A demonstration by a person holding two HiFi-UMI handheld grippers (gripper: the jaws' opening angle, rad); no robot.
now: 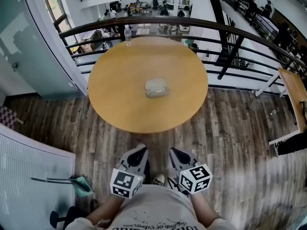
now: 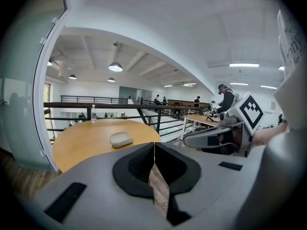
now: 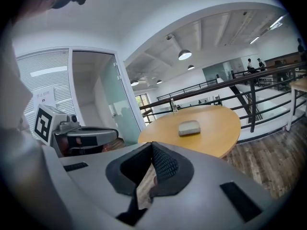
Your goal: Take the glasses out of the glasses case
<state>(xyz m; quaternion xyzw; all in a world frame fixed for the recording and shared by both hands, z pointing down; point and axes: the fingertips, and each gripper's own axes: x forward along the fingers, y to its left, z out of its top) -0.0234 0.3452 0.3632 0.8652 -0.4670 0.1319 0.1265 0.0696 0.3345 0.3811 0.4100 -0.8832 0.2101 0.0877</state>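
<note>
A closed pale grey glasses case lies near the middle of the round wooden table; the glasses are not visible. It also shows in the left gripper view as the case and in the right gripper view as the case. Both grippers are held close to my body, well short of the table's near edge. My left gripper is shut with nothing in it, its pads meeting. My right gripper is likewise shut and empty.
A clear water bottle stands at the table's far edge, by the dark railing. Wooden floor surrounds the table. A second table stands at the right; a glass wall is on the left.
</note>
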